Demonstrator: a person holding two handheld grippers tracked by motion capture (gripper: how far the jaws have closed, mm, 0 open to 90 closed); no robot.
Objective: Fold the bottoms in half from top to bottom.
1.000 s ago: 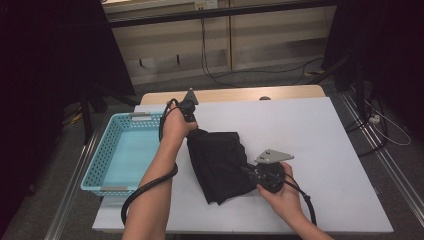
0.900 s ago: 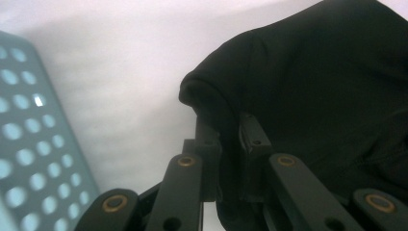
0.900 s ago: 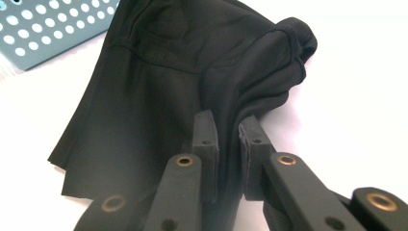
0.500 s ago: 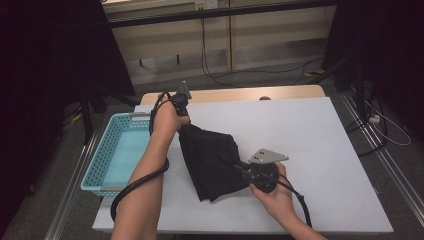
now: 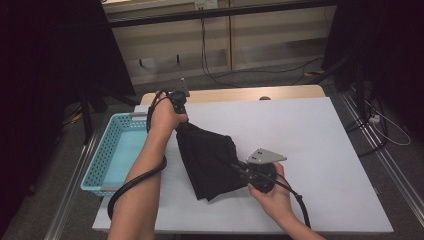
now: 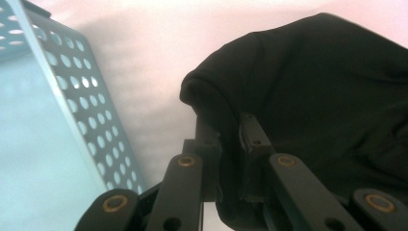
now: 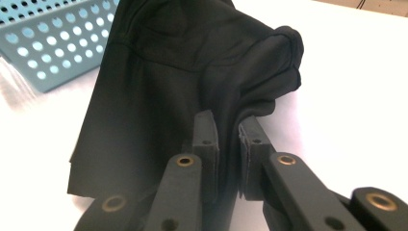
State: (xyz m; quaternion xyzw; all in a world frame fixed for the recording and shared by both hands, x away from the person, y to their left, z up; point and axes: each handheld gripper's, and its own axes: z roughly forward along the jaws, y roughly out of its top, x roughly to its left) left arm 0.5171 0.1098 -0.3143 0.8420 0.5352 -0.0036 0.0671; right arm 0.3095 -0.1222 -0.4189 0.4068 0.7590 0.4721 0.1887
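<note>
White table (image 5: 310,140) bears a creased black cloth (image 5: 210,160), both claws (image 5: 181,116) (image 5: 239,168) clenched on it.

Black cloth (image 5: 210,160), folded, one corner lifted, rest draped on table

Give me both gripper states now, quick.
Left gripper: closed on the black cloth.
Right gripper: closed on the same black cloth.
</note>
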